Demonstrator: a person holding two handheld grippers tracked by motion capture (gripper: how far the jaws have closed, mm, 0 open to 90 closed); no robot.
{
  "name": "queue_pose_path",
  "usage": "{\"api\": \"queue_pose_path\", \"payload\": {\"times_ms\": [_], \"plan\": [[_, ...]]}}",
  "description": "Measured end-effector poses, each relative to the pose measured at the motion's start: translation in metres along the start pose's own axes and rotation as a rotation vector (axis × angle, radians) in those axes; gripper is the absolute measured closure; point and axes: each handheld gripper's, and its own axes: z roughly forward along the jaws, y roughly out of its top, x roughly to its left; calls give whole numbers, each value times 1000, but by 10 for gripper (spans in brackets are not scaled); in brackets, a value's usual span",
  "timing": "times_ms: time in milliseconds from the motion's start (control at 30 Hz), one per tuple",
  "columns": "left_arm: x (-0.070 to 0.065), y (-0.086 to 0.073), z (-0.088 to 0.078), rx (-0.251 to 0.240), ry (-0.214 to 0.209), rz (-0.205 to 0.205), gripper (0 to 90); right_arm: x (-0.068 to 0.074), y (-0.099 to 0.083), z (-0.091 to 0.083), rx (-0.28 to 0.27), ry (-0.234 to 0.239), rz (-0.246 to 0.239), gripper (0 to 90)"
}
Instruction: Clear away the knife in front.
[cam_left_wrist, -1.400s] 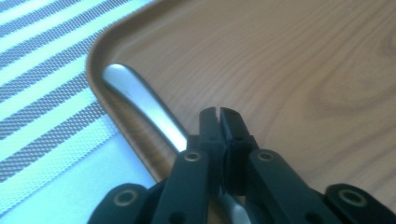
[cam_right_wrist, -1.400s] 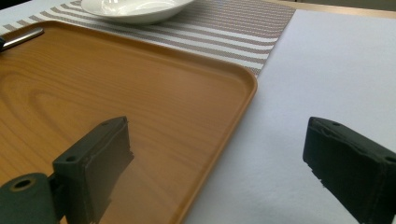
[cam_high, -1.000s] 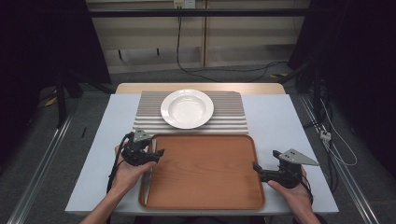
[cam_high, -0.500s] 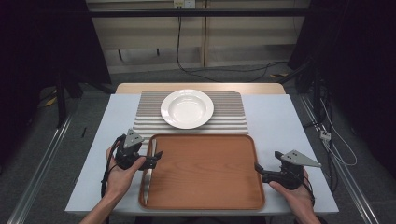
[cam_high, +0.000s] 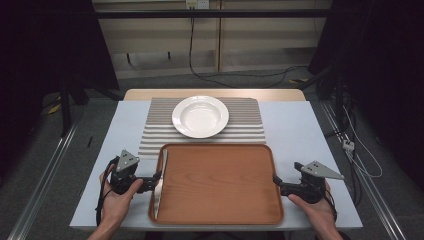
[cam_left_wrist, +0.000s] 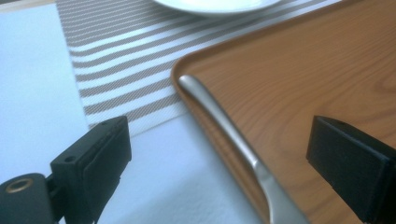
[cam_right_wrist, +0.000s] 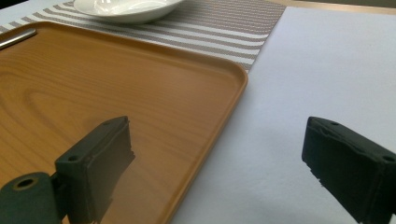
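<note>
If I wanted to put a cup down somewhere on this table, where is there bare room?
The wooden tray is mostly bare, with just a knife along its left edge. The white tabletop beside the striped mat is free too. The white plate fills the mat's middle.

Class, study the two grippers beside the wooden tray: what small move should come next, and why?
Probably ease both grippers inward and close them on the tray's side rims. The left gripper, whose jaws have just been opening, straddles the wooden tray's left rim beside the knife; the right gripper stands open astride the right rim, gripping nothing.
</note>
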Motion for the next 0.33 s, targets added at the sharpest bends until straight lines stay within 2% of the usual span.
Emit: {"api": "queue_pose_path", "payload": {"times_ms": [67, 100, 167, 233, 300, 333], "plan": [[2, -5, -1, -22, 9, -20, 65, 0, 0, 0, -3, -3, -2, 83], [3, -7, -1, -12, 2, -29, 66, 0, 0, -1, -4, 0, -4, 83], [4, -9, -4, -13, 0, -25, 65, 1, 0, -3, -10, -1, -2, 83], [5, -12, -7, -18, 25, -25, 65, 0, 0, -4, -11, -5, -5, 83], [6, -12, -7, -16, 12, -33, 61, 0, 0, -4, -13, -8, -2, 83], [7, -12, -7, -14, 23, -29, 62, 0, 0, -4, -13, -7, -3, 83]]}}
